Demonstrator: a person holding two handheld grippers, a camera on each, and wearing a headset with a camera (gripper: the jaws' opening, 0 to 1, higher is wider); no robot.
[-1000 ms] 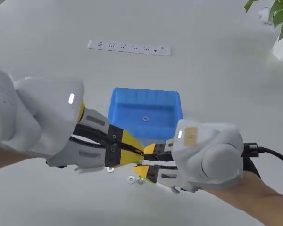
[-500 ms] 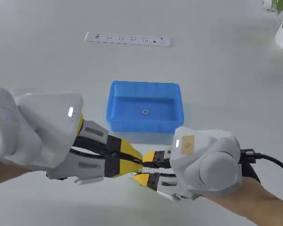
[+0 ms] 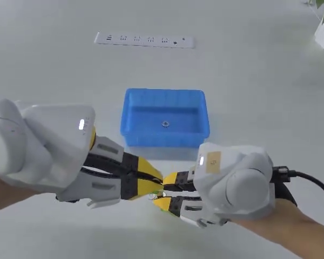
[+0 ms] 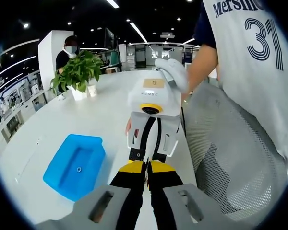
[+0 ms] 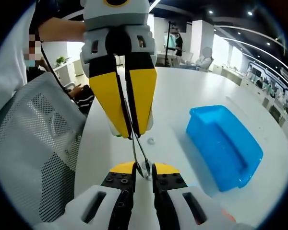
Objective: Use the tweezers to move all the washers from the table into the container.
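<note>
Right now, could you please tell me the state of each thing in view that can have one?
Left gripper: claw shut on the tweezers.
Tweezers: held, tips reaching into the right gripper's claw.
Right gripper: claw narrow around those tips; grip unclear.
Blue container: upright, open-topped, holding one washer.
Loose washer: lying flat on the table.

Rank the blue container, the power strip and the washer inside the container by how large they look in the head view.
1. Blue container.
2. Power strip, long but thin; it lies farther away, so true size is unsure.
3. Washer, tiny.
</note>
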